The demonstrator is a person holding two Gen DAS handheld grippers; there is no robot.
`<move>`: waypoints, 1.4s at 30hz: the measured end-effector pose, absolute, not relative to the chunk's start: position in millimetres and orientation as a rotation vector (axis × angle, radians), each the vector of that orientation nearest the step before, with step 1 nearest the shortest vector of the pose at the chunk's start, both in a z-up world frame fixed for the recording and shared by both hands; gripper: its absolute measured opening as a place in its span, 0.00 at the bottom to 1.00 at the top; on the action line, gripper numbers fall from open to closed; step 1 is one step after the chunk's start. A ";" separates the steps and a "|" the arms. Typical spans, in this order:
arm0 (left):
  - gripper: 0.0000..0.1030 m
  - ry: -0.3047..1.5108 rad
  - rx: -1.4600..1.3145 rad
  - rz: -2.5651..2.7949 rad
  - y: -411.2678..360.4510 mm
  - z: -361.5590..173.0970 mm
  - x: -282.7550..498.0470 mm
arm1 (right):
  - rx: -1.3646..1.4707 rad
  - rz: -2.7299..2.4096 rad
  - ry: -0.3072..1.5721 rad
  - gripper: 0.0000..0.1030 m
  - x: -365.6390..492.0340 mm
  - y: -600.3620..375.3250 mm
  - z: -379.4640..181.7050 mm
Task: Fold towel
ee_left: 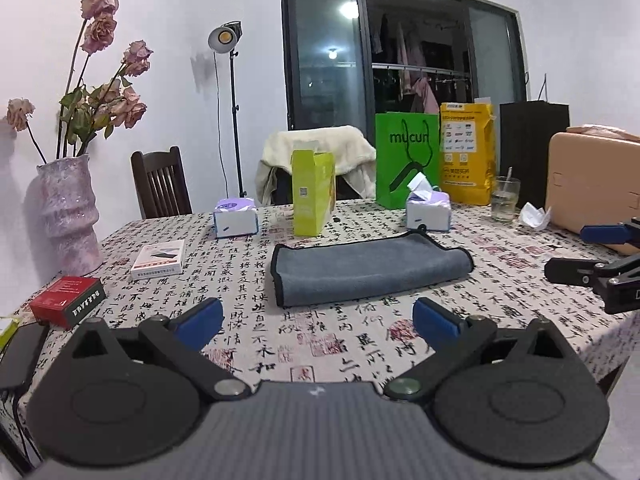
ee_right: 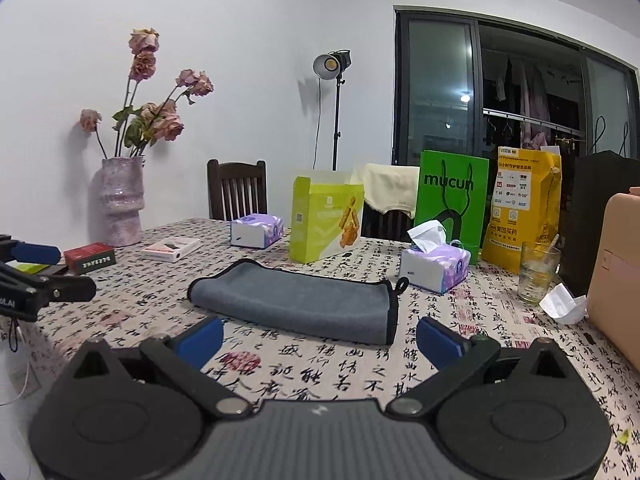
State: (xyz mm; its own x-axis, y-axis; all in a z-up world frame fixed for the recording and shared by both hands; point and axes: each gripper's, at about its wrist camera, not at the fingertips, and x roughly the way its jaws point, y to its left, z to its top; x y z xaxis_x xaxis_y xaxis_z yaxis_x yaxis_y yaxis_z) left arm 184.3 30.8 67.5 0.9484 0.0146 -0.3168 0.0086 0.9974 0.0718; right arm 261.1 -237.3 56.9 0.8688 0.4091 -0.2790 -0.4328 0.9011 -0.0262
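Already folded, towel [ee_left: 370, 270] lies lengthwise left-right w/ loop [ee_right: 401, 284] at right.

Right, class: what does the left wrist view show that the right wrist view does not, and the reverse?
Only the left wrist view shows the left gripper with its fingers spread, and a dark phone. Only the right wrist view shows the right gripper this way. Both show the folded grey towel, the green bag and the vase.
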 end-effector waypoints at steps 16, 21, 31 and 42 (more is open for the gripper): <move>1.00 0.272 0.083 0.011 24.3 54.1 108.5 | -0.068 0.471 0.244 1.00 185.2 -242.5 50.0; 1.00 0.261 0.100 0.007 18.3 47.1 87.0 | -0.074 0.482 0.240 1.00 165.6 -241.2 47.2; 1.00 0.248 0.095 0.034 13.0 36.5 50.3 | -0.054 0.479 0.218 1.00 122.1 -247.3 37.4; 1.00 0.273 0.064 -0.040 4.6 19.1 14.2 | -0.020 0.448 0.207 1.00 63.9 -257.7 18.1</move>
State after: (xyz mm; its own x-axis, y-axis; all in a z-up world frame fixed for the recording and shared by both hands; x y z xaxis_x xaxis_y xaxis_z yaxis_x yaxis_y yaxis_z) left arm 14.2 4.6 19.1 0.9621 -0.0309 -0.2708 0.0482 0.9972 0.0577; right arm 63.9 -257.7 18.1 0.8808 0.4276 -0.2034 -0.4318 0.9016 0.0259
